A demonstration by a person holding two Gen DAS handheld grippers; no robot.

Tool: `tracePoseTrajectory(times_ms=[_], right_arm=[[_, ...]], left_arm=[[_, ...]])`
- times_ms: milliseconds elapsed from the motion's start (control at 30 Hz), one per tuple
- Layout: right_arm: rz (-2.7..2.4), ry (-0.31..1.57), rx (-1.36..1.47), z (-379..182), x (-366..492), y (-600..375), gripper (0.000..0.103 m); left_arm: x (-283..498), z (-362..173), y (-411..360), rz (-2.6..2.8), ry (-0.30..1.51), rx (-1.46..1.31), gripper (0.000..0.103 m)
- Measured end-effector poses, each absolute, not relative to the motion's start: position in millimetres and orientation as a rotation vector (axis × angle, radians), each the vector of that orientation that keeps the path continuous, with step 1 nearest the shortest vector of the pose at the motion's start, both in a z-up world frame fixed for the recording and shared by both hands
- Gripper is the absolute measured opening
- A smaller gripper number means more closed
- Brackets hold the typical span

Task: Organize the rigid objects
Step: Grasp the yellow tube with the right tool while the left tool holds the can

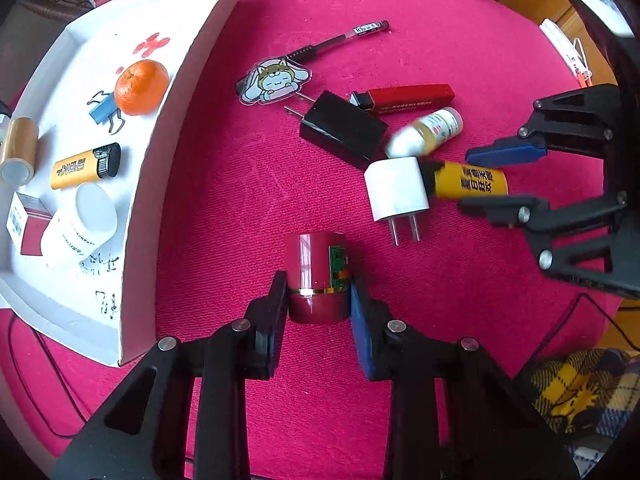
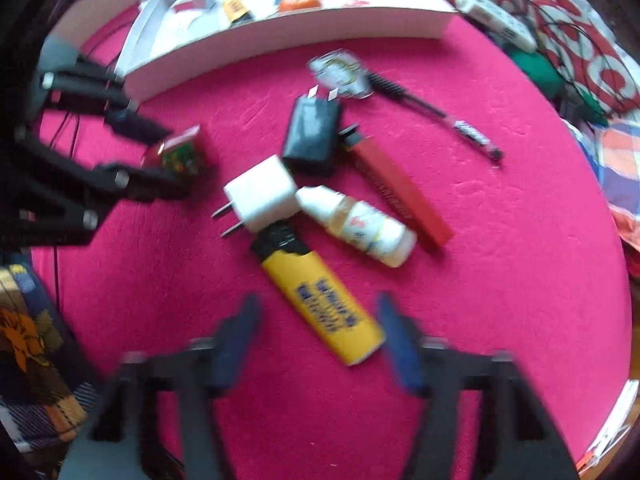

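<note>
My left gripper (image 1: pixel 319 296) is shut on a dark red cylindrical can (image 1: pixel 317 276) with a gold band, on the pink cloth; it also shows in the right wrist view (image 2: pixel 178 154). My right gripper (image 2: pixel 316 320) is open, its fingers on either side of the yellow lighter (image 2: pixel 320 304), not touching it; the same lighter lies at the right in the left wrist view (image 1: pixel 470 180). A white charger (image 1: pixel 396 192), black charger (image 1: pixel 342 130), small white bottle (image 1: pixel 426 134), red lighter (image 1: pixel 404 98), pen (image 1: pixel 340 42) and cartoon tag (image 1: pixel 274 80) lie on the cloth.
A white tray (image 1: pixel 168 128) at the left holds an orange (image 1: pixel 141 87), a yellow lighter (image 1: pixel 86 166), a white bottle (image 1: pixel 82 224), a tape roll (image 1: pixel 18 150), a blue clip and a small box. A yellow plaid cloth (image 1: pixel 580 388) lies at the right.
</note>
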State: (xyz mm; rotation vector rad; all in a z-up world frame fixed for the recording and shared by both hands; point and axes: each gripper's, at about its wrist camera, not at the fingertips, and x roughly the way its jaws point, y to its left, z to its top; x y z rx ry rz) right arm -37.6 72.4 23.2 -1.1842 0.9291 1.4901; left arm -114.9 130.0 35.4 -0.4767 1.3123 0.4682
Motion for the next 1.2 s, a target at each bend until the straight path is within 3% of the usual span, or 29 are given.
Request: tracePoseTrajectory(times_ms=[100,333,433,700,867,933,1000,1033,1200], right_arm=[[1.476,0.940,-1.162,23,-36,67,0.023],[1.528,1.018,-0.928,60,-32,31,0.022],[1.556,1.017,-0.798,90,-30,23,0.011],[1.583,0.906,-0.574,164,-28,25,0.010],[1.512,0.925,-0.628,139,-18,34,0.012],[1.474,0.969,-0.695,118,-16,36,0.026],[1.415,0.987,-0.783,90,-20,42,0.071],[1.384,1.000,-0.828,73,-22,46,0.075],[1.241,1.019,-0.904,25,-25,59,0.075]], left_arm=[[-107,39,124,0.459,1.298,-0.491,0.029],[-134,74,119,0.470,1.184,-0.551,0.029],[-141,100,123,0.474,1.114,-0.560,0.029],[-149,129,130,0.483,1.017,-0.552,0.029],[-156,130,139,0.501,1.019,-0.592,0.029],[-162,130,141,0.503,1.015,-0.620,0.029],[-167,131,143,0.505,1.016,-0.622,0.029],[-169,132,143,0.509,1.016,-0.617,0.029],[-187,141,149,0.532,1.004,-0.620,0.029]])
